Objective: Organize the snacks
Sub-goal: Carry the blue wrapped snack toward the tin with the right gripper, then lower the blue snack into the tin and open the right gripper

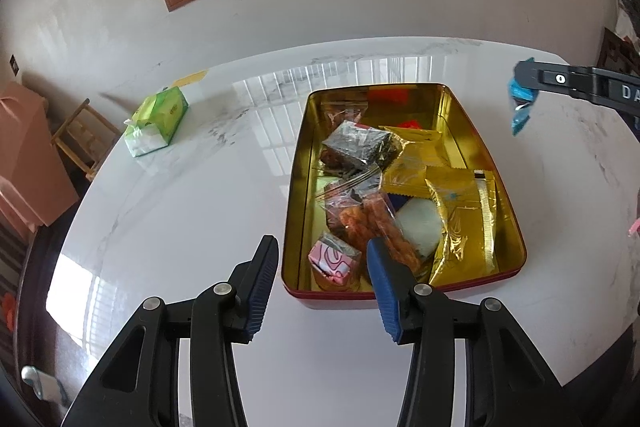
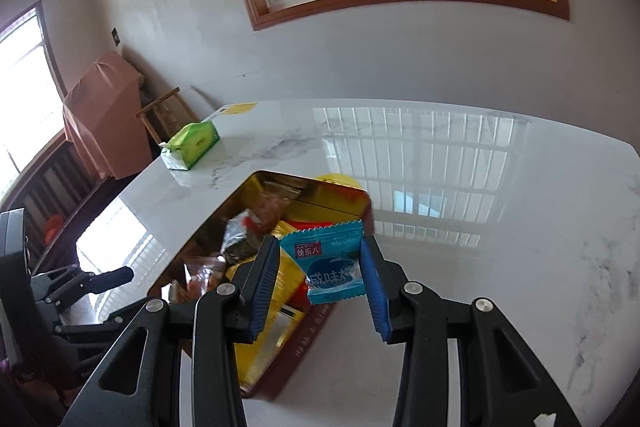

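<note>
A red tin (image 1: 295,187) with a gold inside lies open on the white marble table and holds several snack packets. Among them are a pink packet (image 1: 334,263), gold packets (image 1: 460,219) and clear bags of dark and orange snacks (image 1: 360,147). My left gripper (image 1: 322,247) hangs open over the tin's near end, and the pink packet lies below, between the fingers and untouched. My right gripper (image 2: 320,243) is shut on a blue snack packet (image 2: 334,263) and holds it in the air above the tin (image 2: 200,227). In the left wrist view the blue packet (image 1: 520,107) hangs at the far right.
A green tissue pack (image 1: 158,121) lies at the table's far left corner, also in the right wrist view (image 2: 192,145). Beyond the left table edge stand a wooden chair (image 1: 80,135) and a pink covered object (image 1: 24,163). A wall with a window is behind the table.
</note>
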`<action>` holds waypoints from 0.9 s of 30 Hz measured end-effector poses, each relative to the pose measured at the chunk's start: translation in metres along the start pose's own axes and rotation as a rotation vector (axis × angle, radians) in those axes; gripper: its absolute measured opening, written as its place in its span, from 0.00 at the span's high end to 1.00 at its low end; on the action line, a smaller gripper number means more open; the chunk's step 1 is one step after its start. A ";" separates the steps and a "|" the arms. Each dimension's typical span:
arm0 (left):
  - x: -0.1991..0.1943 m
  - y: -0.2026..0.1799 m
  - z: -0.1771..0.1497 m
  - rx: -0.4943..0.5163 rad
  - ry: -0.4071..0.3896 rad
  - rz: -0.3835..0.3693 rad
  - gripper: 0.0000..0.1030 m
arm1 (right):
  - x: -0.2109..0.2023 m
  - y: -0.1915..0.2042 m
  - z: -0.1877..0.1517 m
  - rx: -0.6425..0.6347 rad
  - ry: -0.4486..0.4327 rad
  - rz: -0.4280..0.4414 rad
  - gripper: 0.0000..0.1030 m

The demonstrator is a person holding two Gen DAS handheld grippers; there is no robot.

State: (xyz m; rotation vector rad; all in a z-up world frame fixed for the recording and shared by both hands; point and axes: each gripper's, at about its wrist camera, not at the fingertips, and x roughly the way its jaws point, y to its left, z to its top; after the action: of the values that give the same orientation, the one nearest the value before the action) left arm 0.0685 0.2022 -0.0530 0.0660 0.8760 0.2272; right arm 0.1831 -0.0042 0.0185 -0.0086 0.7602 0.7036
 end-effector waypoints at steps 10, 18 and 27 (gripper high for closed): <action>0.004 0.014 -0.001 -0.029 0.002 0.006 0.53 | 0.038 0.026 0.011 -0.052 0.054 0.013 0.63; 0.004 0.022 0.000 -0.033 -0.023 0.048 0.34 | 0.068 0.032 0.012 -0.061 0.097 0.005 0.63; 0.010 0.030 0.003 -0.049 -0.022 0.046 0.29 | 0.095 0.033 0.015 -0.044 0.124 -0.008 0.63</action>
State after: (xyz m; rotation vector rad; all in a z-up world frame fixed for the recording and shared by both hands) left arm 0.0715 0.2334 -0.0543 0.0428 0.8473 0.2908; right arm 0.2215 0.0802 -0.0224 -0.0962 0.8628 0.7171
